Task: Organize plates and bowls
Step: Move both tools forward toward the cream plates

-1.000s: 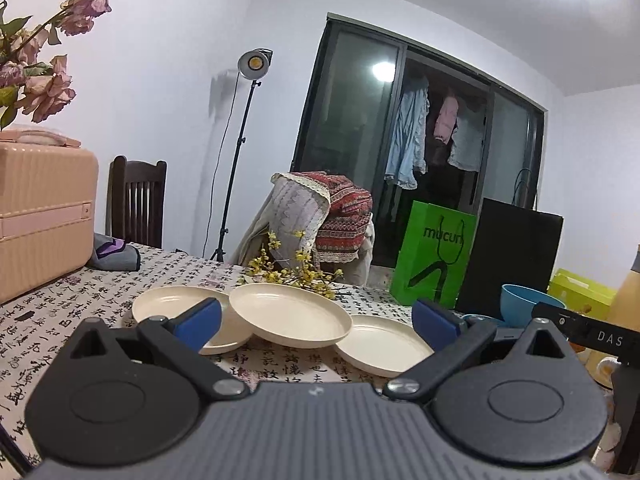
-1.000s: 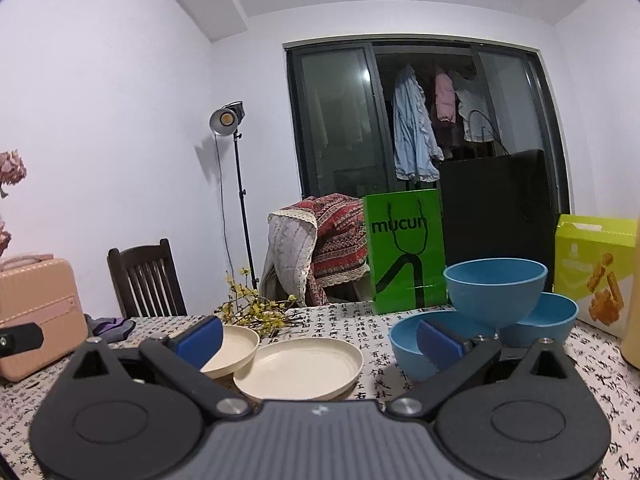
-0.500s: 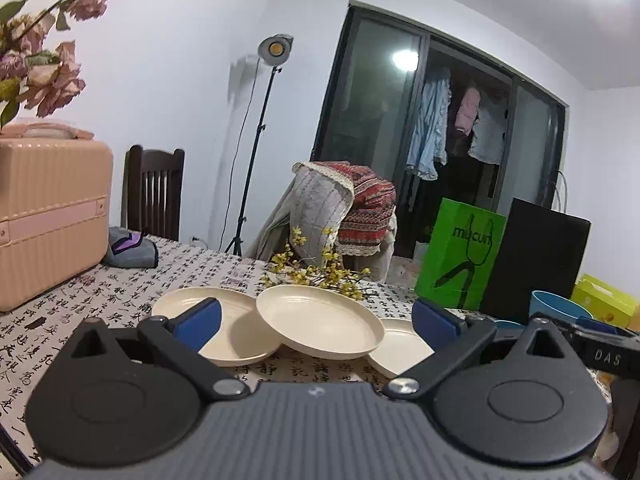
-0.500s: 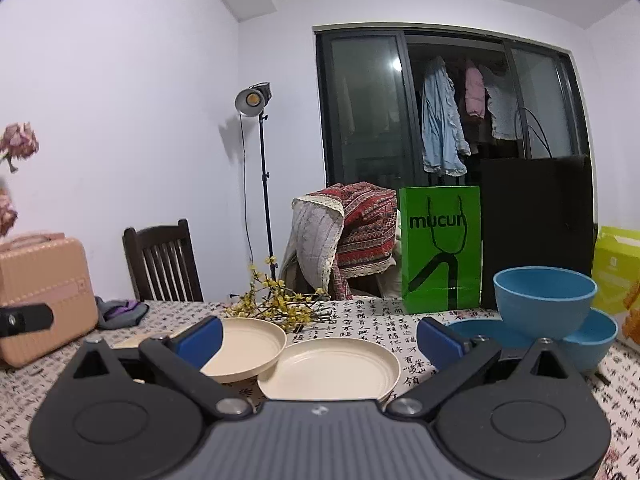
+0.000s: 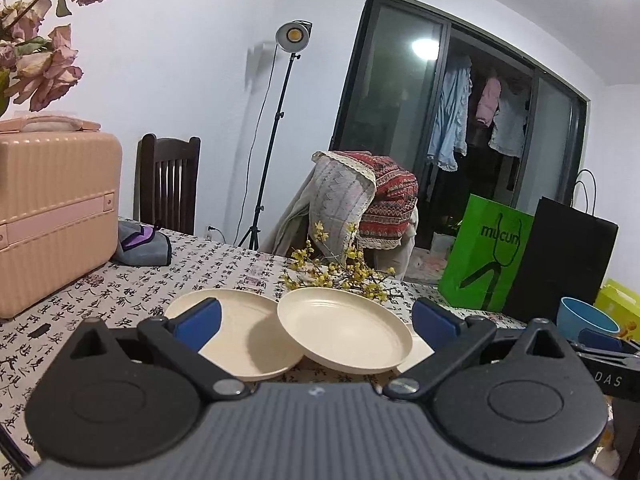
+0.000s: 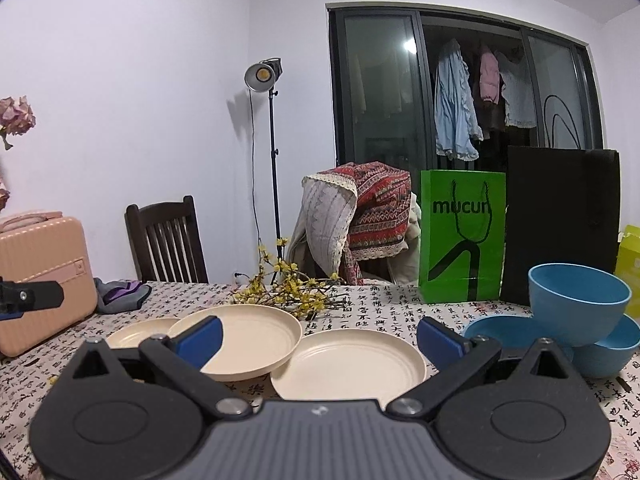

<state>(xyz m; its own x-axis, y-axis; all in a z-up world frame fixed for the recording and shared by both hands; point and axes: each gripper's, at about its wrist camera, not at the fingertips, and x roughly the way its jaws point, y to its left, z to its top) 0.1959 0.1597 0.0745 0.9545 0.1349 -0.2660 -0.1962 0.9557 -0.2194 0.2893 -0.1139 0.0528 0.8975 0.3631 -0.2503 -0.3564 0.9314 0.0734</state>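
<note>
Three cream plates (image 5: pixel 345 332) overlapping on the bench (image 5: pixel 120 292), dead ahead of the left claw (image 5: pixel 316 322), nearer than the right claw (image 6: pixel 318 340); both claws apart, empty.
</note>
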